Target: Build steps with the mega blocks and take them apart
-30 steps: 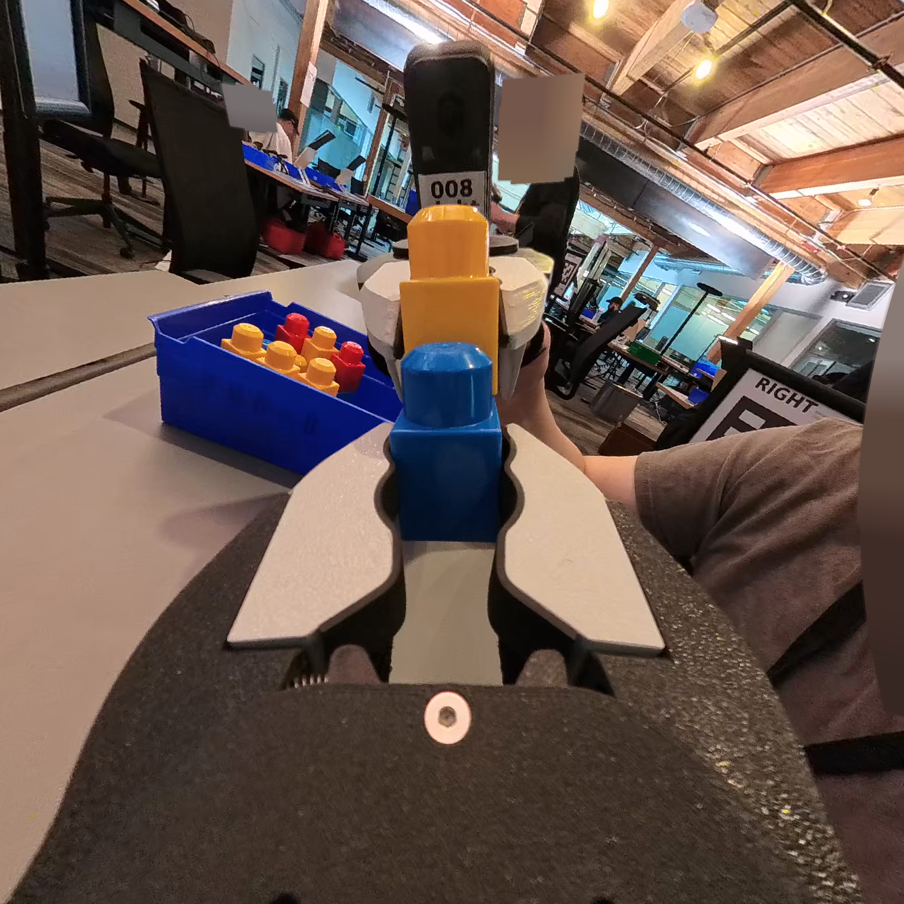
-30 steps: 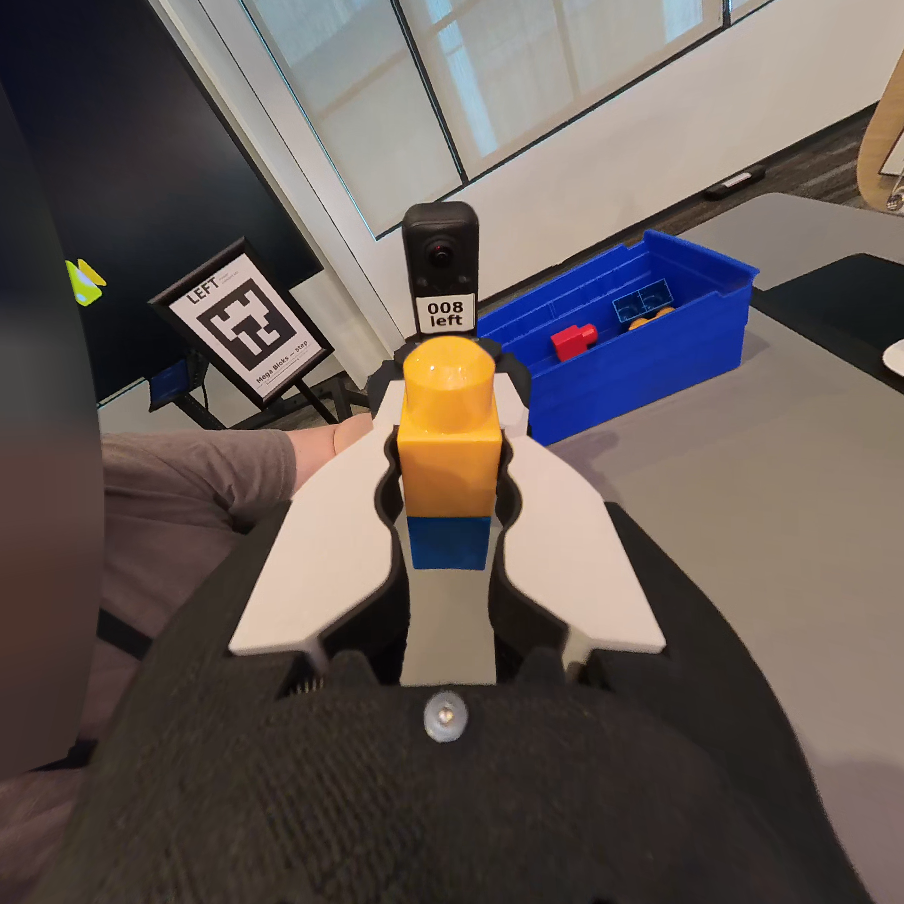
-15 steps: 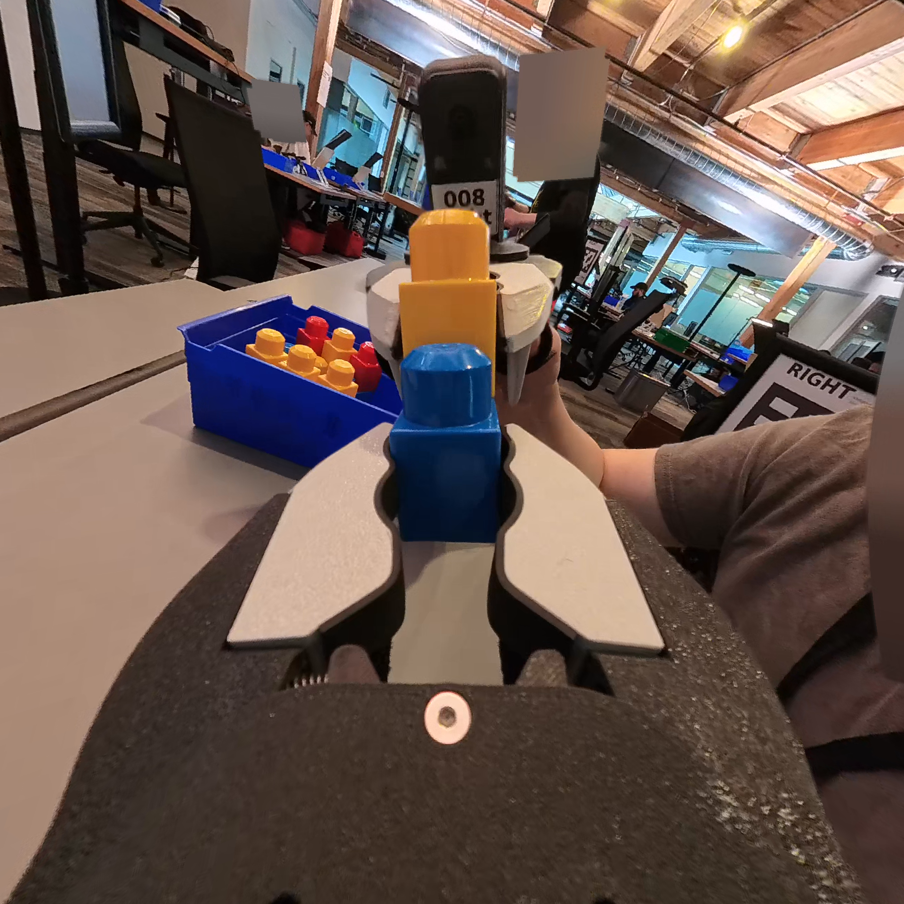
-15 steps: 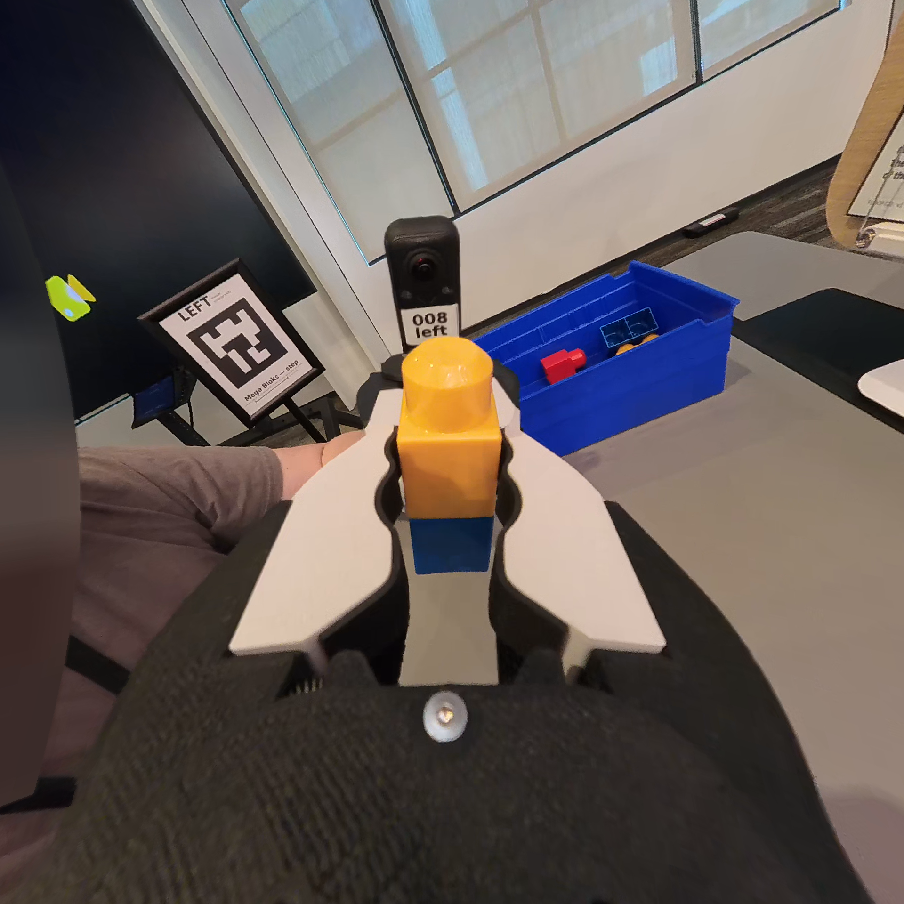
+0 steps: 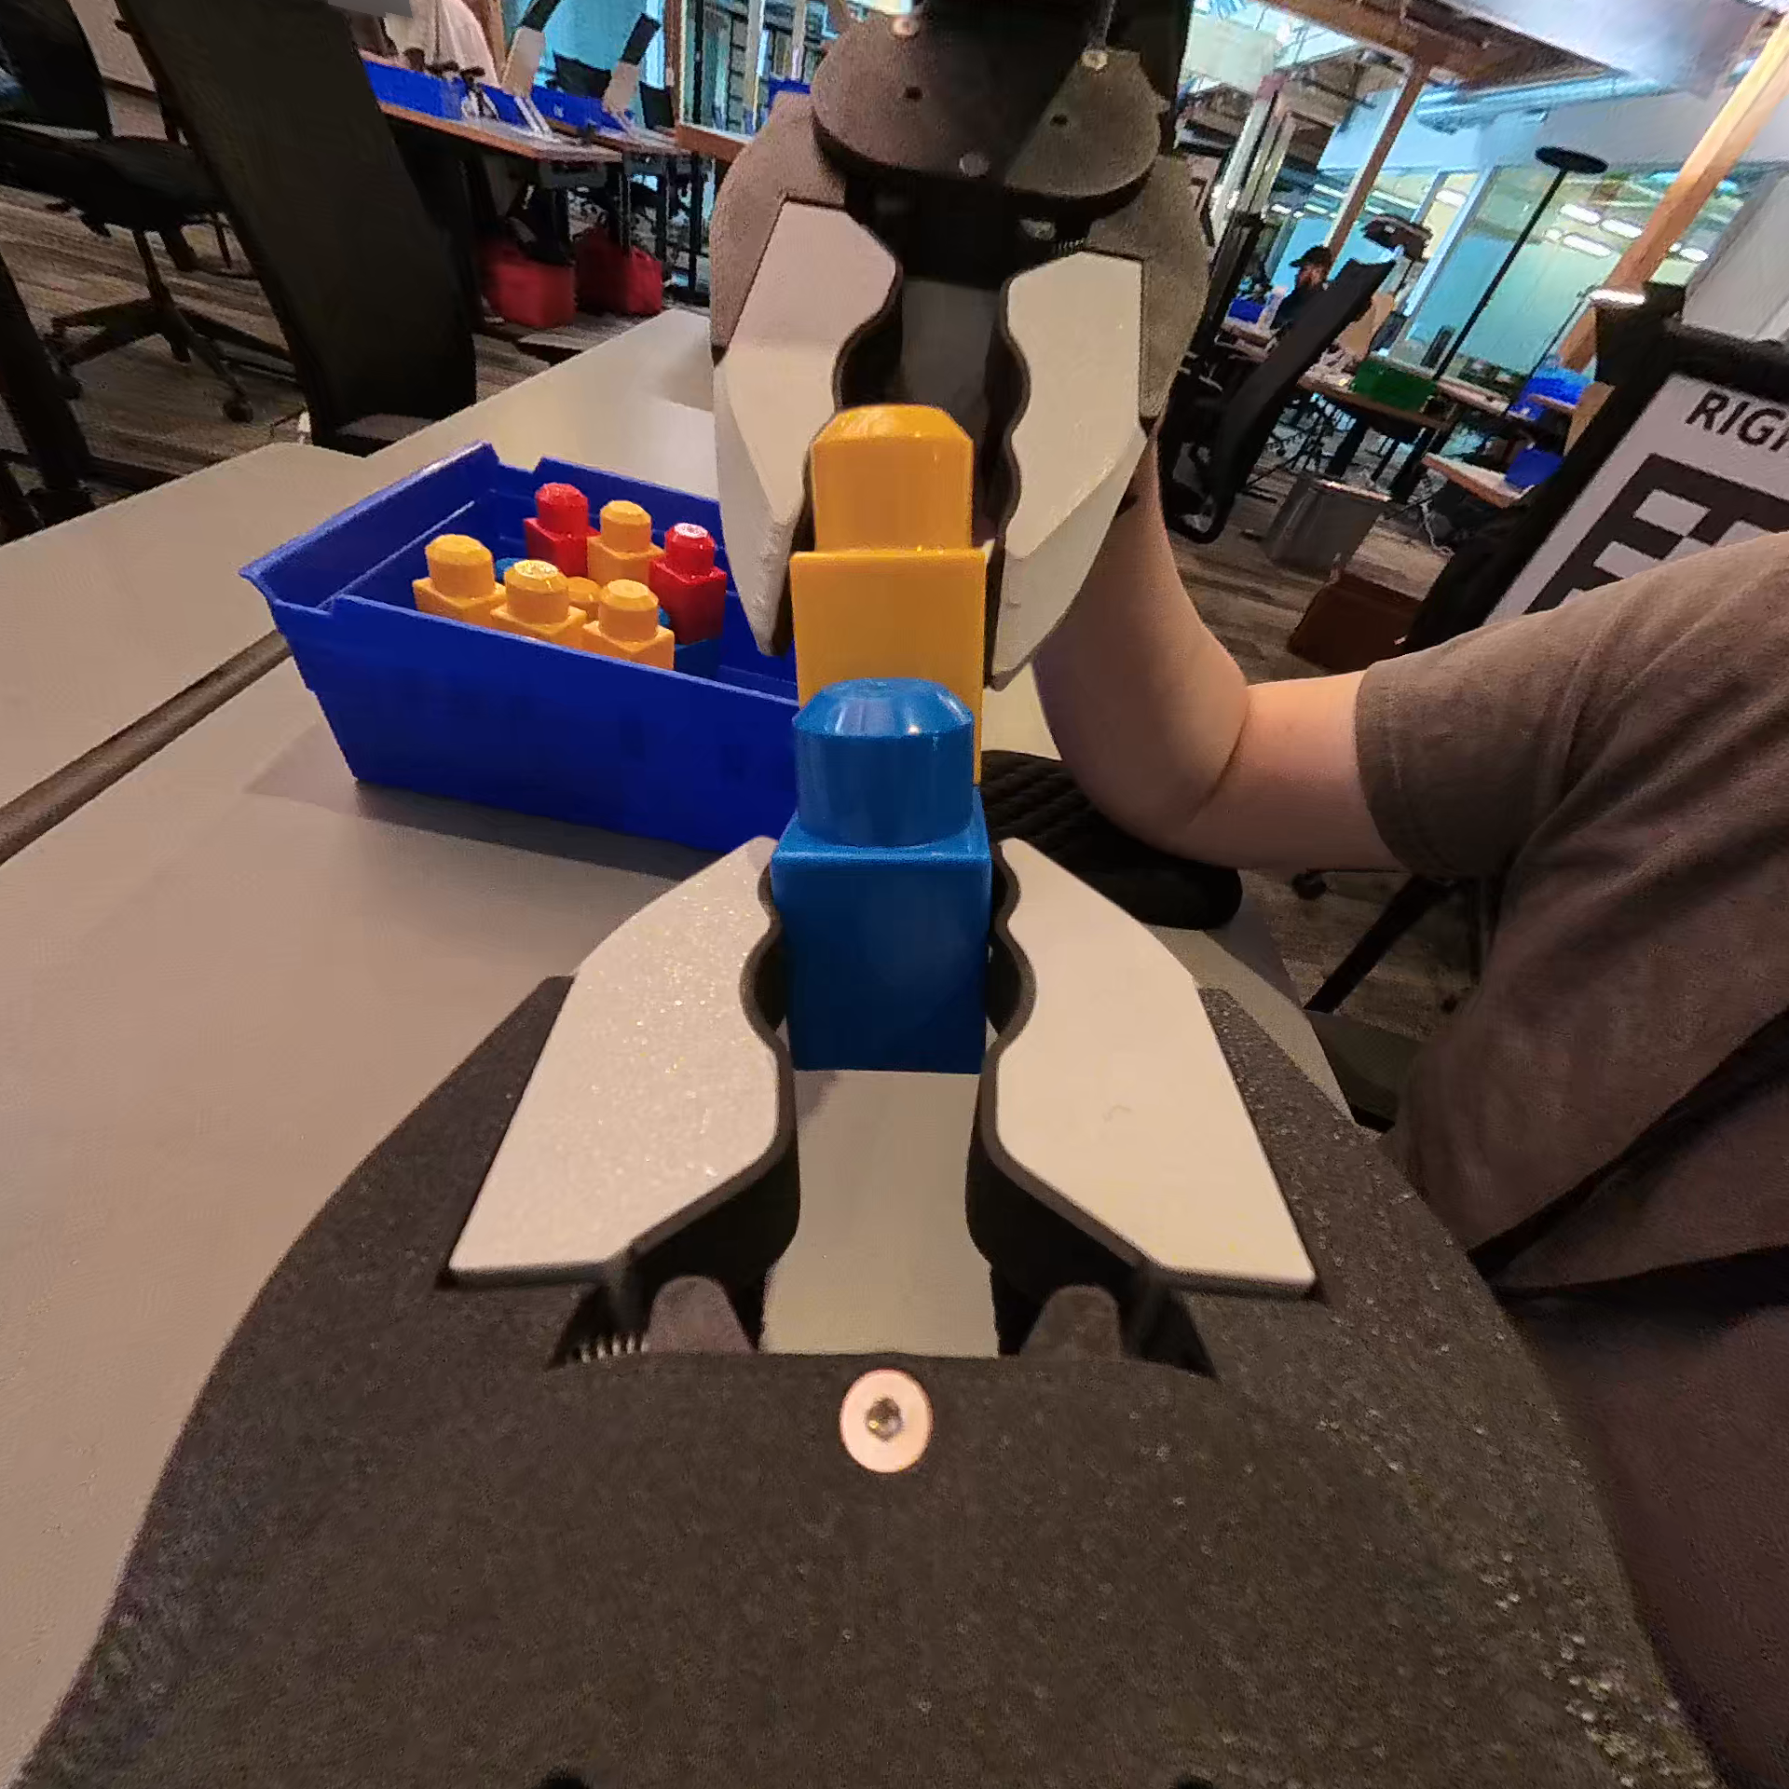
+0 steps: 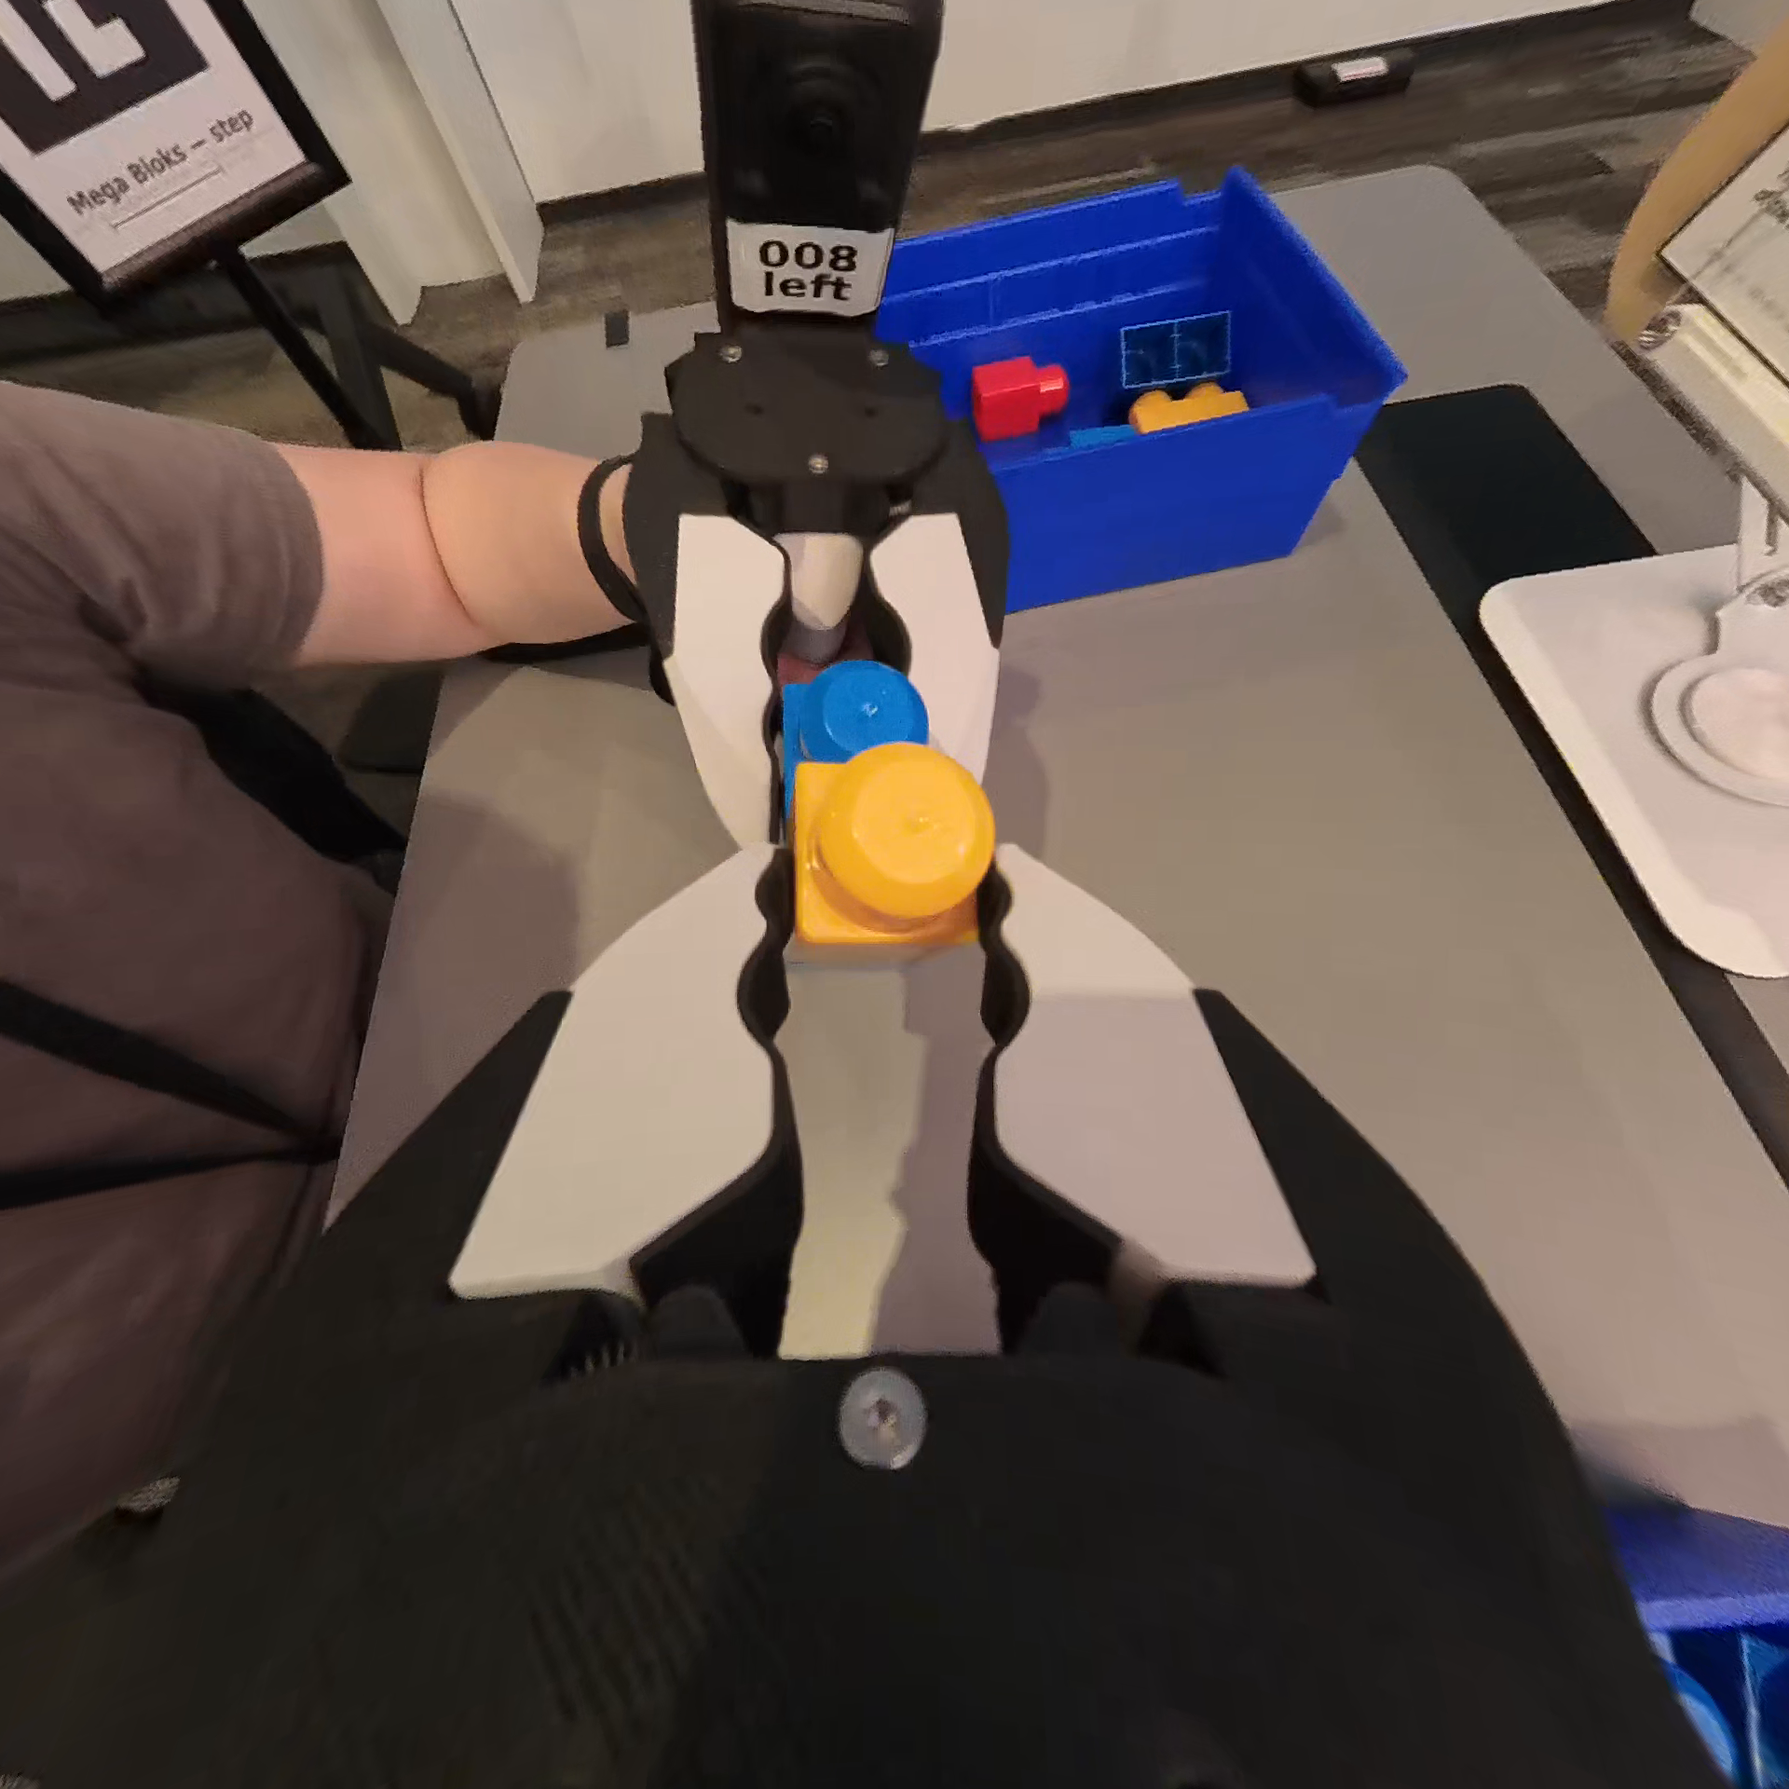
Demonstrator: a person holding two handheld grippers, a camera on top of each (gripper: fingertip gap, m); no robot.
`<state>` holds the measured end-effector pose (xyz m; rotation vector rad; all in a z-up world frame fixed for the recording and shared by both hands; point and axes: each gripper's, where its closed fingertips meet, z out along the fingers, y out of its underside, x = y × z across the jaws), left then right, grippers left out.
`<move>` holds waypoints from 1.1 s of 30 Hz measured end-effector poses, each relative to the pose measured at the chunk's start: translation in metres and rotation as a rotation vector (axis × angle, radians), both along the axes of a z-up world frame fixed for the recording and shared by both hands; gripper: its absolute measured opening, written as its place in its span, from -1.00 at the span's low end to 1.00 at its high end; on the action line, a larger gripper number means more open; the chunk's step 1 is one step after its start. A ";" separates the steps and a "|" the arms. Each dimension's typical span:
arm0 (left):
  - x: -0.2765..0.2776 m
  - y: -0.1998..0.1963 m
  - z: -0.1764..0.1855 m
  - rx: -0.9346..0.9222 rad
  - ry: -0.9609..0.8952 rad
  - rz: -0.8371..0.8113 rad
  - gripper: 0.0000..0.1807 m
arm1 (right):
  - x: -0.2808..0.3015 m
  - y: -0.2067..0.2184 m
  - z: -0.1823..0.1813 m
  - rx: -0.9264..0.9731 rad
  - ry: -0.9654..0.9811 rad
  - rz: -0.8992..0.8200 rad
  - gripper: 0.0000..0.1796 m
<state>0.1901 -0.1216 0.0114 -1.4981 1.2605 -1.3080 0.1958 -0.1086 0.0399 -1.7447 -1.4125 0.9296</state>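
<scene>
My left gripper [image 5: 883,871] is shut on a blue block [image 5: 881,958], held upright above the grey table [image 5: 242,1016]. My right gripper [image 5: 891,649] comes down from above and is shut on a yellow block [image 5: 886,620] that stands just behind the blue one and higher. In the right wrist view my right gripper [image 6: 886,871] holds the yellow block [image 6: 895,852], stud toward the camera. The blue block [image 6: 852,712] sits right behind it in the left gripper [image 6: 857,784]. I cannot tell whether the two blocks are joined.
A blue bin [image 5: 542,716] with several yellow and red blocks stands on the table to the left. Another blue bin [image 6: 1162,513] holds a red block [image 6: 1016,392] and a yellow block [image 6: 1186,407]. A white tray [image 6: 1597,736] lies at the right. The person's forearm [image 5: 1210,755] is close by. The tips of both grippers are at nearly the same place.
My right gripper has tipped over and now reaches down from above. Both views have pitched down toward the table. Both grippers have kept their blocks.
</scene>
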 end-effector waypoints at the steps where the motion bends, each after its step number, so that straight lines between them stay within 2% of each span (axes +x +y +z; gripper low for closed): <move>1: 0.000 -0.002 0.003 -0.004 -0.015 -0.013 -0.59 | 0.000 -0.001 0.001 -0.003 -0.002 0.004 -0.58; 3: -0.001 -0.004 0.013 -0.019 -0.054 -0.024 -0.42 | 0.006 -0.002 0.007 0.018 -0.011 -0.006 -0.58; 5: -0.004 -0.001 0.019 0.008 -0.072 0.000 -0.39 | 0.029 -0.001 0.016 0.099 -0.063 -0.042 -0.58; 7: -0.009 0.004 0.024 0.036 -0.086 0.026 -0.39 | 0.073 0.003 0.029 0.203 -0.117 -0.117 -0.58; 10: -0.013 0.005 0.030 0.031 -0.103 0.025 -0.42 | 0.167 0.016 0.033 0.296 -0.210 -0.340 -0.58; 13: -0.015 0.004 0.031 0.035 -0.087 0.014 -0.44 | 0.247 0.020 -0.008 0.188 -0.327 -0.453 -0.58; 15: -0.017 0.004 0.031 0.049 -0.073 0.011 -0.45 | 0.277 0.023 -0.047 0.082 -0.416 -0.447 -0.58; 19: -0.022 0.004 0.035 0.074 -0.065 0.016 -0.46 | 0.290 0.041 -0.097 -0.028 -0.504 -0.397 -0.58; 24: -0.024 0.005 0.041 0.062 -0.085 0.019 -0.48 | 0.295 0.057 -0.131 -0.041 -0.627 -0.363 -0.58; 33: -0.032 -0.003 0.056 0.078 -0.118 -0.005 -0.50 | 0.300 0.059 -0.137 -0.085 -0.657 -0.388 -0.57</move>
